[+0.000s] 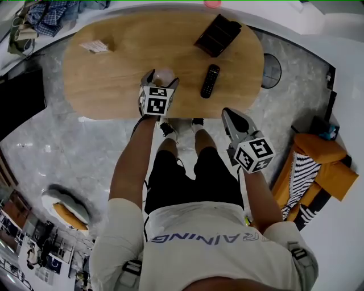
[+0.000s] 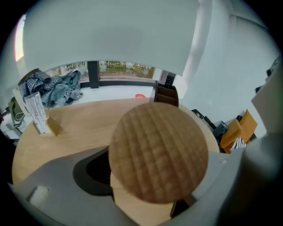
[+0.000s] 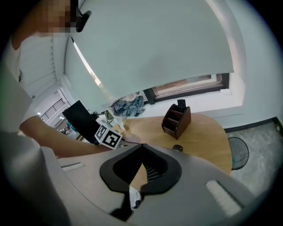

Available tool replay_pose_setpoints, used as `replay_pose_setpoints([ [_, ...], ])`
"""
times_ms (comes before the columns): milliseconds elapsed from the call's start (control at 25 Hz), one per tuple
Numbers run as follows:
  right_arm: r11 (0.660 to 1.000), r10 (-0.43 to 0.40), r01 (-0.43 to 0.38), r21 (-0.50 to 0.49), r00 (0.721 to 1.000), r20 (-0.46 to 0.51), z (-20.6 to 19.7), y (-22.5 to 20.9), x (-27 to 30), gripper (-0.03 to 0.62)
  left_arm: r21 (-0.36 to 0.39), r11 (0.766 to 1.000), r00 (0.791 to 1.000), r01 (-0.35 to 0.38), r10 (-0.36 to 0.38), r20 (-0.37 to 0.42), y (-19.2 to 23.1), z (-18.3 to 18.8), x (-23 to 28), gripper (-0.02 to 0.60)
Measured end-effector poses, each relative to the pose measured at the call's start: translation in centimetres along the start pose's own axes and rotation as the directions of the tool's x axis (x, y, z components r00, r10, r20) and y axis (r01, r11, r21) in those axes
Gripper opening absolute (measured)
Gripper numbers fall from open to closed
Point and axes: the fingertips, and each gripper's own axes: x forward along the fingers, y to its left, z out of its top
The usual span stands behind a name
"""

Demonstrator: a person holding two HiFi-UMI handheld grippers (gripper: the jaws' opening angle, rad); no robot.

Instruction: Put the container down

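A round container with a pale wooden lid [image 2: 158,152] sits between the wide-set jaws of my left gripper [image 2: 154,181], which is shut on it. In the head view the container [image 1: 164,76] is over the oval wooden table [image 1: 119,85], close to its near edge. Whether its base touches the tabletop is hidden. My left gripper [image 1: 161,79] reaches in from the near side. My right gripper [image 1: 227,113] hangs off the table above the floor, to the right, its jaws shut with nothing in them; its tips [image 3: 141,146] meet.
A black remote [image 1: 210,80] lies to the right of the container. A dark wooden organizer [image 1: 218,34] stands at the far right of the table. A small card stand [image 1: 95,46] is at the far left. Clothes [image 1: 48,14] lie beyond. An orange chair [image 1: 318,165] is at right.
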Motion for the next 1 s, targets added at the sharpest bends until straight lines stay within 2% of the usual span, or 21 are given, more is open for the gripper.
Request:
replay_pose_setpoints([
  [240,0.999,0.000,0.001,0.043,0.999,-0.033,-1.5,-2.1,1.0,0.014,0.011,1.000,0.995,-0.005,0.006,-0.096,-0.2,-0.3,5.7,0.400],
  [480,0.998,-0.013,0.014,0.055,1.000,-0.023,-1.3,-3.8,2.1,0.012,0.044,0.998,0.984,-0.050,0.057,-0.166,0.0,-1.5,7.8,0.400],
  [640,0.999,0.000,0.001,0.048,1.000,-0.015,-1.1,-3.5,2.9,0.012,0.078,0.995,0.983,-0.058,0.071,-0.168,-0.3,-1.8,8.0,0.400],
  [800,0.999,0.021,-0.021,0.039,1.000,-0.003,-0.3,-2.3,3.2,0.012,-0.013,1.000,0.988,0.017,-0.018,-0.153,-0.9,-1.4,7.1,0.449],
  [920,0.999,0.021,-0.021,0.034,1.000,0.013,0.8,-1.3,2.5,0.014,-0.018,1.000,0.991,0.020,-0.022,-0.133,-0.9,-0.9,4.5,0.451],
  [1000,1.000,0.016,-0.017,0.026,0.999,0.030,1.7,-0.5,1.8,0.012,-0.044,0.998,0.995,0.033,-0.037,-0.093,-1.0,-0.2,2.0,0.451],
])
